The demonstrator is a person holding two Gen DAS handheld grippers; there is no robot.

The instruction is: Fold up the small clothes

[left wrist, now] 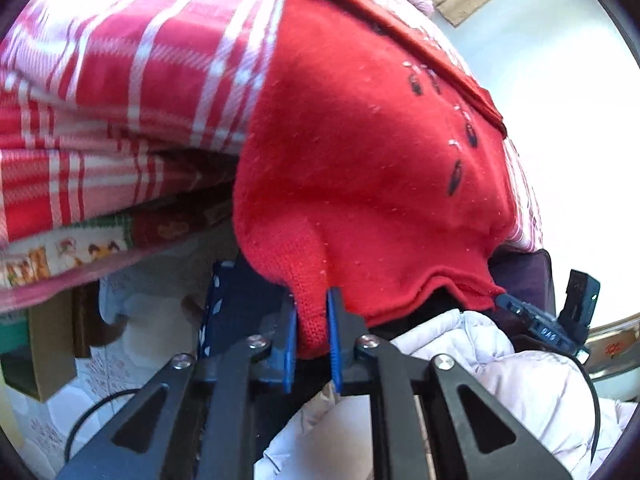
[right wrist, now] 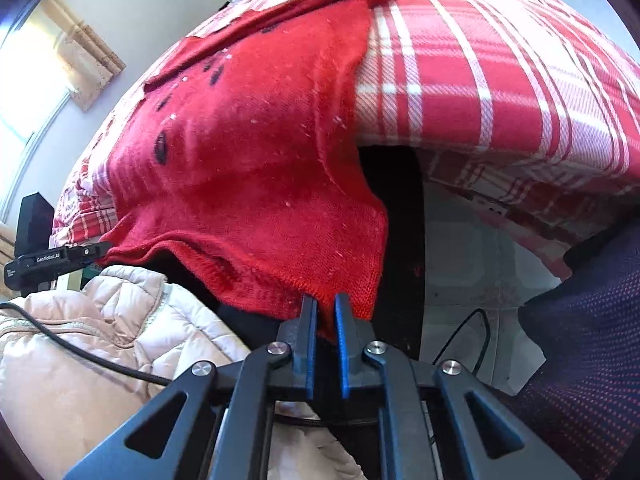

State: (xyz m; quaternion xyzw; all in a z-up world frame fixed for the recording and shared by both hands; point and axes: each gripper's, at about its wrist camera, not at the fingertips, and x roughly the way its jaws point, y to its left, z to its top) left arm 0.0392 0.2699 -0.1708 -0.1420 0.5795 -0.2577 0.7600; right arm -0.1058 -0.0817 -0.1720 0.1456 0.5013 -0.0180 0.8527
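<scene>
L gripper [left wrist: 313, 312] clamped on red sweater [left wrist: 360, 160] hem corner | R gripper [right wrist: 325, 314] clamped on other corner | sweater lies on plaid blanket [right wrist: 500, 80], hem overhanging edge; both corners pinched prob. to lift hem for fold

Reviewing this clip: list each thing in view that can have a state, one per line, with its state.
Red knitted garment: spread on the plaid blanket, near edge hanging off and pinched at both corners.
Left hand-held gripper: shut on the garment's ribbed corner.
Right hand-held gripper: shut on the garment's other corner.
Plaid blanket: laid out, covering the surface.
Puffy jacket: crumpled below.
</scene>
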